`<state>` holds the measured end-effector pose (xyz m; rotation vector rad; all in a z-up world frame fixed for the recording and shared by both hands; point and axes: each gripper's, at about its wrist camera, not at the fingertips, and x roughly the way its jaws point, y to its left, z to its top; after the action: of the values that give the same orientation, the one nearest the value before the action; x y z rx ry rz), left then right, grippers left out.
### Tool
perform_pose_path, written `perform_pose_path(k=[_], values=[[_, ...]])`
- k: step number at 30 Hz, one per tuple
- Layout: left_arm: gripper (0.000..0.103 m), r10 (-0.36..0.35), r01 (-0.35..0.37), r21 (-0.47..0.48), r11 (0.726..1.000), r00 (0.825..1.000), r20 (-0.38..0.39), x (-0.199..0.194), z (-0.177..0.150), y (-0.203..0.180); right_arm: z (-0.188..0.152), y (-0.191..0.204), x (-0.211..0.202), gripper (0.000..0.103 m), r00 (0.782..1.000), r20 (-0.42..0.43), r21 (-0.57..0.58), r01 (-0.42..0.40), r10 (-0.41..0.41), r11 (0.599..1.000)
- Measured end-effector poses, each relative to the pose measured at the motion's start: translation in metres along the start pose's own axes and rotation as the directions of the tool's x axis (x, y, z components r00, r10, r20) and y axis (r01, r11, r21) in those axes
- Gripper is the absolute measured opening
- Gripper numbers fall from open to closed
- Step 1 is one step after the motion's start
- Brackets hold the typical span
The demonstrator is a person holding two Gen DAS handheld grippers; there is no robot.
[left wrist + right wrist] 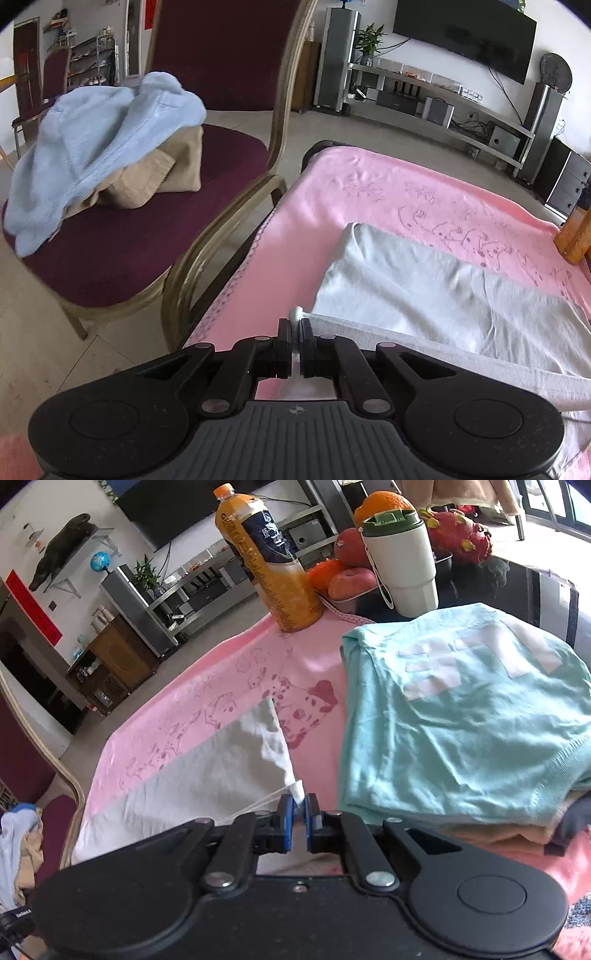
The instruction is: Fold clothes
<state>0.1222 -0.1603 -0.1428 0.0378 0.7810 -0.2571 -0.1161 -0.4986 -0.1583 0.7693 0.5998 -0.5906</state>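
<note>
Left gripper (295, 326) is clamped on a corner of the white garment (424, 291), w/ a nub of cloth poking out past the pads; right gripper (300, 806) pinches the opposite corner, a tuft of cloth showing between its blue pads (286, 823). L to R: chair (147, 258) beside the table carries a loose heap, light-blue knit (88, 147) over a tan piece (162, 173); white garment lies part-spread on the pink cloth (332, 184), its near edge taut between the two grips; folded mint shirt (461, 709) tops a stack just beside it; juice bottle (266, 561) and cup (402, 561) stand behind. Handling (judged): thin, light, limp fabric; sags and creases freely, not fragile. Hold at corners or hem, approx. symmetric, keeping the edge tensioned so the fold lands flat.
</note>
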Motion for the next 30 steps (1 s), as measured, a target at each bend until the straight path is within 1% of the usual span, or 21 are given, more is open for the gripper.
perform_pose_path(k=[3, 6, 7, 9, 10, 11, 12, 13, 14, 16, 18, 20, 21, 23, 25, 28, 30], values=[[0.003, 0.018, -0.018, 0.008, 1.0, 1.0, -0.012, -0.002, -0.007, 0.001, -0.007, 0.001, 0.0, 0.007, 1.0, -0.018, -0.018, 0.018, -0.018, 1.0], [0.004, 0.071, -0.067, 0.059, 0.996, 0.996, -0.058, 0.008, -0.013, -0.006, -0.01, 0.002, 0.006, 0.007, 0.997, -0.055, -0.042, 0.055, -0.057, 0.998], [0.004, 0.097, -0.089, 0.09, 0.992, 0.991, -0.089, 0.015, -0.016, -0.009, -0.01, 0.002, 0.009, 0.007, 0.995, -0.071, -0.05, 0.068, -0.072, 0.996], [0.007, 0.158, -0.132, 0.16, 0.978, 0.975, -0.159, 0.03, -0.023, -0.017, -0.012, 0.0, 0.017, 0.008, 0.987, -0.114, -0.055, 0.104, -0.11, 0.993], [0.008, 0.175, -0.147, 0.179, 0.973, 0.972, -0.157, 0.031, -0.024, -0.019, -0.012, -0.002, 0.022, 0.009, 0.982, -0.133, -0.051, 0.129, -0.135, 0.99], [0.014, 0.178, -0.152, 0.182, 0.971, 0.974, -0.138, 0.027, -0.024, -0.02, -0.011, -0.004, 0.023, 0.011, 0.979, -0.141, -0.043, 0.142, -0.147, 0.989], [0.017, 0.171, -0.151, 0.173, 0.973, 0.979, -0.112, 0.019, -0.022, -0.02, -0.01, -0.005, 0.019, 0.011, 0.983, -0.125, -0.026, 0.133, -0.135, 0.991], [0.019, 0.157, -0.142, 0.156, 0.977, 0.984, -0.083, 0.01, -0.021, -0.019, -0.009, -0.007, 0.014, 0.015, 0.986, -0.108, -0.009, 0.123, -0.123, 0.992], [0.024, 0.143, -0.134, 0.139, 0.981, 0.988, -0.054, 0.002, -0.02, -0.017, -0.008, -0.008, 0.009, 0.024, 0.991, -0.086, 0.009, 0.106, -0.105, 0.994], [0.024, 0.09, -0.086, 0.123, 0.989, 0.996, -0.026, -0.004, -0.017, -0.016, -0.006, -0.007, 0.003, 0.033, 0.996, -0.055, 0.024, 0.065, -0.063, 0.998], [0.024, 0.033, -0.032, 0.11, 0.993, 0.999, -0.002, -0.008, -0.013, -0.015, -0.004, -0.003, 0.003, 0.033, 0.998, -0.046, 0.024, 0.033, -0.032, 0.999], [0.024, -0.044, 0.044, 0.134, 0.99, 0.999, -0.002, -0.006, -0.011, -0.025, -0.004, 0.009, 0.012, 0.033, 0.998, -0.066, -0.002, -0.003, 0.003, 1.0], [0.024, -0.071, 0.073, 0.159, 0.985, 0.997, -0.015, -0.003, -0.012, -0.034, -0.004, 0.016, 0.016, 0.033, 0.997, -0.078, -0.017, -0.025, 0.023, 1.0], [0.024, -0.114, 0.122, 0.214, 0.969, 0.992, -0.053, 0.005, -0.018, -0.052, -0.004, 0.034, 0.028, 0.033, 0.992, -0.105, -0.059, -0.07, 0.064, 0.996], [0.025, -0.153, 0.173, 0.267, 0.948, 0.984, -0.093, 0.012, -0.024, -0.071, -0.007, 0.055, 0.045, 0.033, 0.984, -0.158, -0.106, -0.097, 0.079, 0.99], [0.026, -0.207, 0.25, 0.341, 0.906, 0.966, -0.157, 0.023, -0.033, -0.098, -0.016, 0.073, 0.07, 0.033, 0.964, -0.261, -0.141, -0.091, 0.051, 0.986], [0.024, -0.2, 0.256, 0.389, 0.885, 0.963, -0.18, 0.024, -0.041, -0.105, -0.025, 0.079, 0.075, 0.033, 0.954, -0.299, -0.189, -0.071, 0.011, 0.98]])
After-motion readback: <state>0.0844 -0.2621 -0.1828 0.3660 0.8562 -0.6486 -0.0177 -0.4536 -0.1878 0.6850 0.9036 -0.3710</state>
